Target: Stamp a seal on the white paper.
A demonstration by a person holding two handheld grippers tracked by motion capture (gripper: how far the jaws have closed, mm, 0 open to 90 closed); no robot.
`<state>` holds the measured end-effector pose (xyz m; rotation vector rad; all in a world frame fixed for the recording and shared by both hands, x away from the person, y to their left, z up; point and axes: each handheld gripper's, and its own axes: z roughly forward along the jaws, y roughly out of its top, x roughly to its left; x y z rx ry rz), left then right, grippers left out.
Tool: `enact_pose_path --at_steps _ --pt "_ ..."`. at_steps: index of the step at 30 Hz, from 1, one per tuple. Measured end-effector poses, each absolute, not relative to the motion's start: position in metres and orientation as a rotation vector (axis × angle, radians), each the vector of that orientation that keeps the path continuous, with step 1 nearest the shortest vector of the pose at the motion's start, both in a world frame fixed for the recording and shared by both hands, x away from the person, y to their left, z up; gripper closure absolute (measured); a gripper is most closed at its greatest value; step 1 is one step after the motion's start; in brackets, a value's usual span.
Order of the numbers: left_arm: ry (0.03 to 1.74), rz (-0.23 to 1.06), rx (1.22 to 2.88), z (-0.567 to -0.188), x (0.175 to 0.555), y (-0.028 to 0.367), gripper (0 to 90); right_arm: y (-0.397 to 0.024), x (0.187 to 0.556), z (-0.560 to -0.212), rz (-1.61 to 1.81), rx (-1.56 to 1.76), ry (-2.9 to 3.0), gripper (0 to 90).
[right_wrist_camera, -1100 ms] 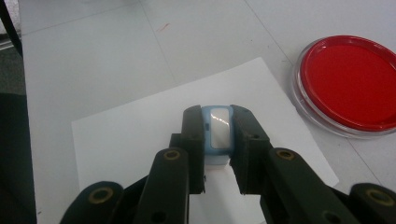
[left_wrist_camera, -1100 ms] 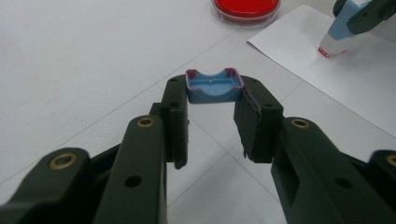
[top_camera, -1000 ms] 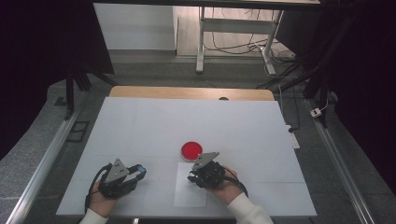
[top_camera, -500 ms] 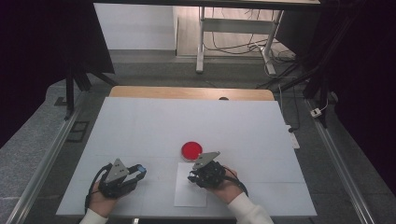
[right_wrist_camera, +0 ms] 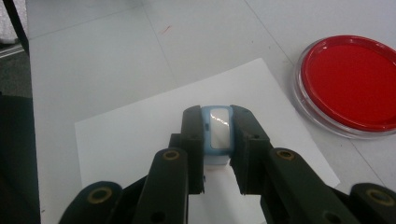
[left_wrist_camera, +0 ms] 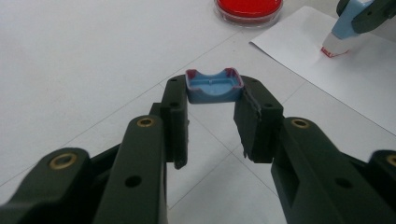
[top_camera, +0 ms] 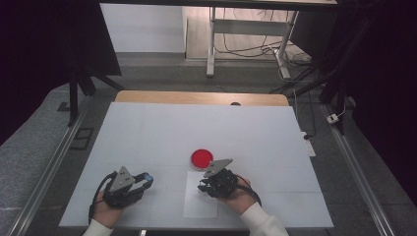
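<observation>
While the right gripper is clamping the stamp down on the paper beside the ink dish, the left gripper is pinching its cap; both look like light, stiff, slick plastic, so gripping the flat sides is probably safest

In the right gripper view the tool's jaws cover the sides of the stamp, and its foot on the paper is hidden. The picture's right edge cuts the red dish. In the left gripper view the top edge cuts that dish.
</observation>
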<state>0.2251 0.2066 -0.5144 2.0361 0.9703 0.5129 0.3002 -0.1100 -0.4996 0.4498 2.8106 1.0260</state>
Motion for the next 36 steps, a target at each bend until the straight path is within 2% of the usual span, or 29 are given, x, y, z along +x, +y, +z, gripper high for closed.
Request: enact_pose_path --at_steps 17,36 --pt "0.968 0.514 2.042 -0.516 0.226 0.206 65.4 -0.115 0.299 -0.497 1.089 0.420 2.785 74.9" --pt "0.967 0.515 2.043 -0.516 0.226 0.206 65.4 -0.134 0.304 -0.480 1.304 0.565 2.678 74.7"
